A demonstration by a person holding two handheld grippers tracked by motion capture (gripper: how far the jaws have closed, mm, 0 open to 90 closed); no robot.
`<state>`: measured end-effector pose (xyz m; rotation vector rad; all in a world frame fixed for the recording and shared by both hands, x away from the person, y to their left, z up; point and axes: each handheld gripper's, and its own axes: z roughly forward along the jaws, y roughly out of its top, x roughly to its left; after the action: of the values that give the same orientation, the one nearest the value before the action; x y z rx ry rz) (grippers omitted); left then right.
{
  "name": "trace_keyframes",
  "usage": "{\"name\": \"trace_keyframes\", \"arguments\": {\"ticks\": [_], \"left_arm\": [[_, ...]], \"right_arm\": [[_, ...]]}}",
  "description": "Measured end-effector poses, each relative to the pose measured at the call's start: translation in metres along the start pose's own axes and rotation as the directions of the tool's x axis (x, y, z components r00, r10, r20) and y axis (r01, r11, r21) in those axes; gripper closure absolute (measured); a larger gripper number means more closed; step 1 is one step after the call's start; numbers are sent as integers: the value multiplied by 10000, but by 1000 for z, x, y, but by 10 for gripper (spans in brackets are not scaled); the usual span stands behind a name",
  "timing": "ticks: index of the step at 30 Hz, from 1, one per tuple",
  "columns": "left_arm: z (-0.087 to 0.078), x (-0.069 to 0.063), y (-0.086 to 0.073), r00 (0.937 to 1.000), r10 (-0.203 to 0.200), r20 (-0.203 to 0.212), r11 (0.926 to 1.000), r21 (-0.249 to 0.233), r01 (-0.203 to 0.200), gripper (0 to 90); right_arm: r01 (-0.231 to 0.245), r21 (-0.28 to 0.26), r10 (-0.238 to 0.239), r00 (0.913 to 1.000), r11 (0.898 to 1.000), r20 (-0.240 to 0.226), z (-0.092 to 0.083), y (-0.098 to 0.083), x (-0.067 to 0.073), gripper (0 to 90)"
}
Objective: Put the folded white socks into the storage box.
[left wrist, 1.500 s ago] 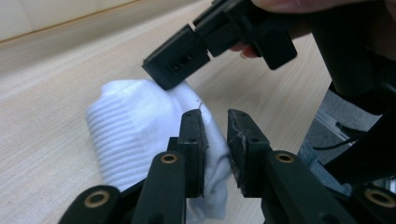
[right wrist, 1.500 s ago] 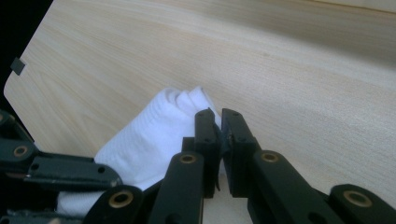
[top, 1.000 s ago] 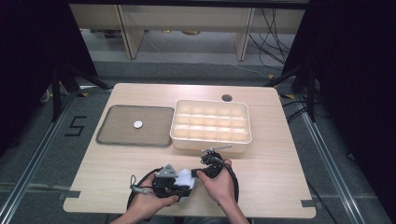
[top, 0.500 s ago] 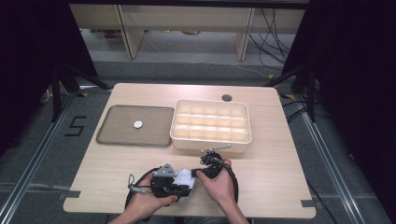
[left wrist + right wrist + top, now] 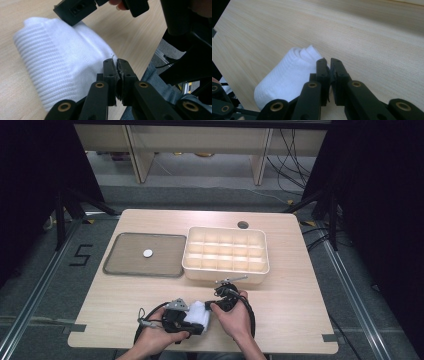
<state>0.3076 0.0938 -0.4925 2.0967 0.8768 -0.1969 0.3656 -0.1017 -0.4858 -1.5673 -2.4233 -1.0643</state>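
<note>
- White and soft, a knitted cloth [image 5: 199,314] lies folded on the tabletop [image 5: 125,290], near the front edge where the person sits.
- The cloth sits right between the two hands.
- The left gripper [image 5: 116,65] is in the person's left hand, just beside the cloth. Its jaws have just been closing and are now pressed together. In the left gripper view, the tips meet right at the edge of the cloth. I cannot tell if a bit of cloth is caught between them.
- The right gripper [image 5: 328,62] is in the person's right hand, on the other side of the cloth. Its jaws are almost together, with only a thin gap. The tips sit against the rolled end of the cloth. I cannot tell if they pinch it.
- In the high view, the left gripper [image 5: 192,322] and the right gripper [image 5: 212,306] are close together, with the cloth between them.
- A cream box [image 5: 226,271] with many little compartments stands farther back on the tabletop, well apart from the cloth.
- A flat grey tray [image 5: 125,265] lies to the left of the box, just beside it.
- A small white round thing [image 5: 147,253] lies on the tray.
</note>
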Motion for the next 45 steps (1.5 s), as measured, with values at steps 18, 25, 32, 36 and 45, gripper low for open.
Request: {"name": "trace_keyframes", "arguments": {"ticks": [18,25,32,36,45], "left_arm": [[9,1,-4,9999,7,-100,9998,223,-5,862],[11,1,-5,9999,95,-115,9996,263,-92,863],[13,1,-6,9999,112,-63,9996,242,-110,863],[14,1,-6,9999,149,-76,9996,222,-147,863],[17,0,-6,9998,169,-78,9997,171,-168,862]], "right_arm": [[-62,145,62,10000,9999,-40,2,-1,-1,860],[-68,172,67,10000,9998,48,2,-1,-1,860],[-119,197,118,9999,9997,54,2,-2,-1,860],[-195,224,193,9998,9996,59,3,-1,0,860],[-79,185,80,10000,9998,-36,6,-1,-2,860]]}}
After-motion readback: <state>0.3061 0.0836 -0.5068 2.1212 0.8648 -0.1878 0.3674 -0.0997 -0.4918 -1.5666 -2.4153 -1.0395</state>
